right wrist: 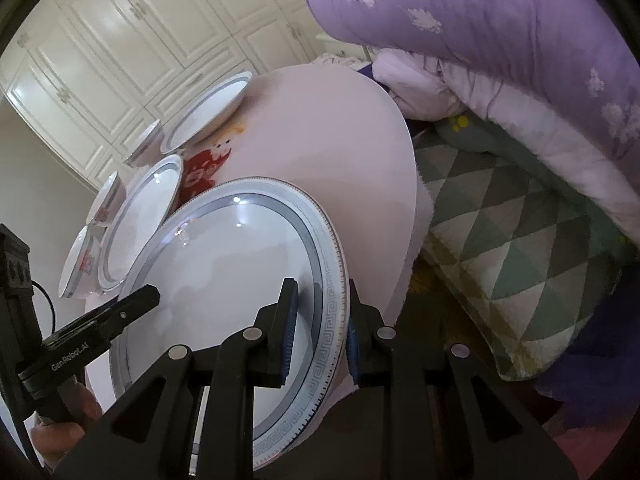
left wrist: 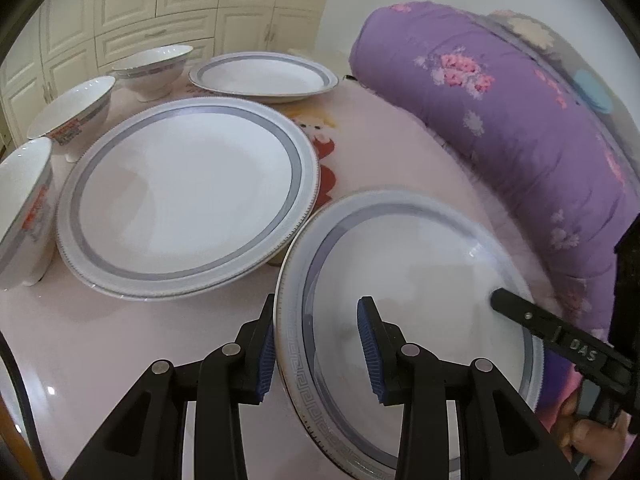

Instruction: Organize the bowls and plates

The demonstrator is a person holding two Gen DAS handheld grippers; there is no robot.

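Observation:
A white plate with a grey band (left wrist: 416, 300) (right wrist: 236, 280) is held between both grippers above the pink table, blurred in the left wrist view. My left gripper (left wrist: 320, 344) straddles its left rim, jaws apart around it. My right gripper (right wrist: 320, 328) is shut on its right rim; one of its fingers (left wrist: 520, 312) shows in the left wrist view. A stack of like plates (left wrist: 184, 200) (right wrist: 140, 220) lies to the left. Another plate (left wrist: 264, 76) (right wrist: 208, 112) sits farther back. Three footed bowls (left wrist: 24, 208) (left wrist: 76, 112) (left wrist: 154, 68) stand along the left.
The round pink table (left wrist: 120, 360) (right wrist: 328, 140) bears a cartoon print (left wrist: 320, 140). A purple floral quilt (left wrist: 520, 120) (right wrist: 500, 20) is piled at the right, over a checked blanket (right wrist: 520, 248). Cream cabinets (left wrist: 160, 0) stand behind.

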